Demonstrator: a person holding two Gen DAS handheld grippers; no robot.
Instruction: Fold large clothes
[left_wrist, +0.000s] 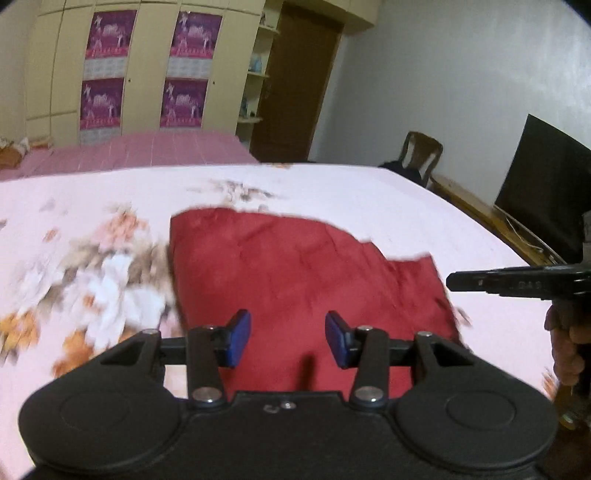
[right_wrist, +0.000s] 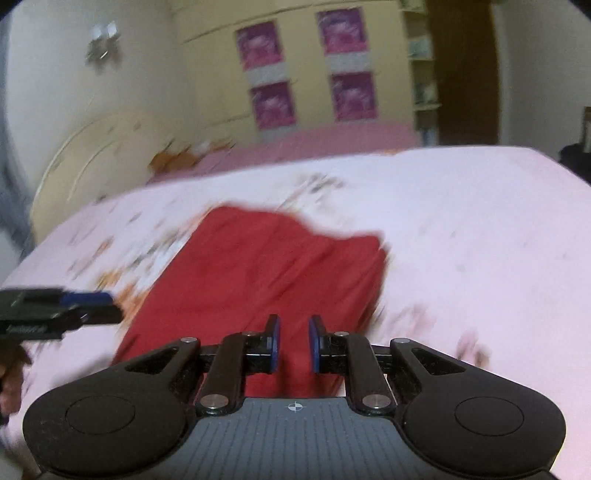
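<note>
I have the red garment (left_wrist: 295, 280) lying flat on the bed (left_wrist: 406, 206), on its pale pink floral sheet, just in front of both claws and nearer the near edge than the far one. It looks partly folded already: the left side runs straight, while the far right corner steps in unevenly. My left claw (left_wrist: 288, 338) hangs above the near edge, jaws apart and empty. My right claw (right_wrist: 294, 343) is narrower, a slim gap between the pads, nothing caught in it.

I judge the cloth light, soft and limp, with no stiffness to help me, so it will sag and slide over itself. I would pinch it at the two near corners, through all layers, and lift evenly.
</note>
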